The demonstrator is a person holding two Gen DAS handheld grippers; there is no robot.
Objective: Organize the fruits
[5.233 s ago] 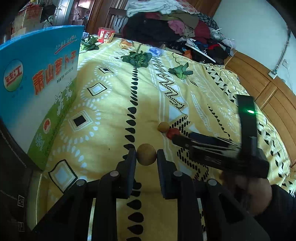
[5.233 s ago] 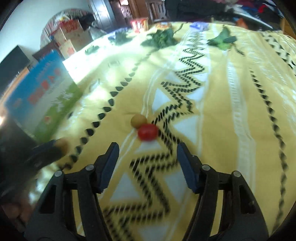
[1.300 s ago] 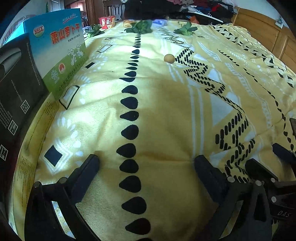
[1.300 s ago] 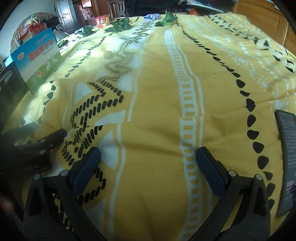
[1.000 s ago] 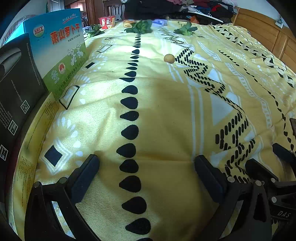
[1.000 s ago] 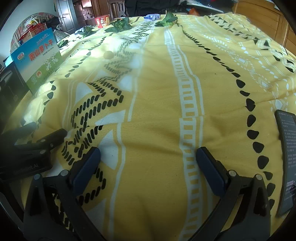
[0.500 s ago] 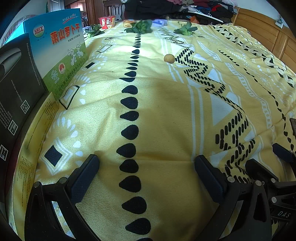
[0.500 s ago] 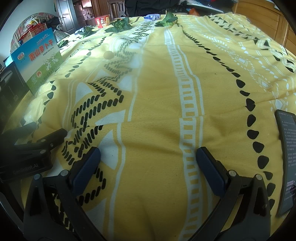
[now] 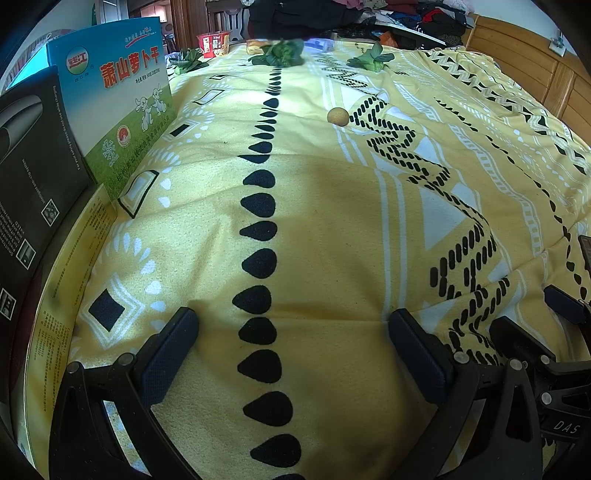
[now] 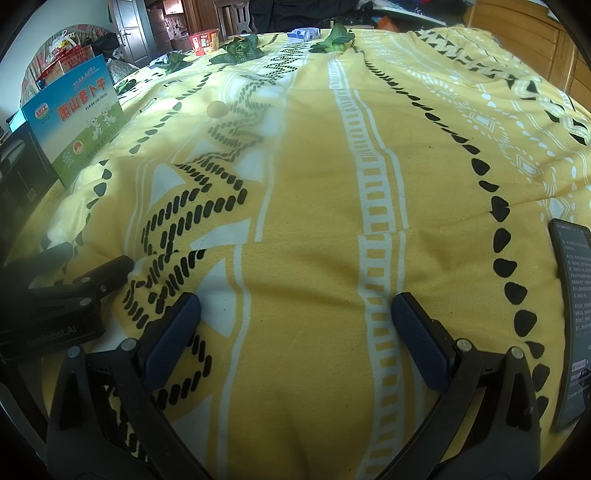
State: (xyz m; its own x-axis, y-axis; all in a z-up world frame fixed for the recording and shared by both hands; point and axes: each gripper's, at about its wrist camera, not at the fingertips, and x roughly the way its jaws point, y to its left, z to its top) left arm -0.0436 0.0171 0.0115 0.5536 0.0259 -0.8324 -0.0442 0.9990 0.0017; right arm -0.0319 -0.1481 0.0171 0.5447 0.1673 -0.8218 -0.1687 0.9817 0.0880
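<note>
Nearest the bed's front edge, we see both tools resting low on the yellow blanket (image 9: 332, 229): the left gripper (image 9: 291, 347) with fingers spread wide and nothing between them, the right gripper (image 10: 295, 332) likewise spread and empty, the two lying side by side. Compared with five seconds ago, when the left jaws pinched a tan fruit and the right tool hovered over a red fruit, both are now withdrawn to the near edge and have not moved over the last second; we judge the carrying phase paused or finished. A phone (image 10: 572, 325) lies at the bed's right edge, just beside the right gripper. Along the left edge stand a black box (image 9: 29, 177) and a blue-green carton (image 9: 122, 99), which bound travel on that side. Mid-blanket is bare cloth, giving free passage forward. Farther out, one round tan fruit (image 9: 337, 116) sits alone left of centre, well apart from both tools; no red fruit shows. At the far edge lie leafy greens (image 9: 282, 53), a red cup (image 9: 214, 42) and heaped clothes (image 9: 388, 14)
</note>
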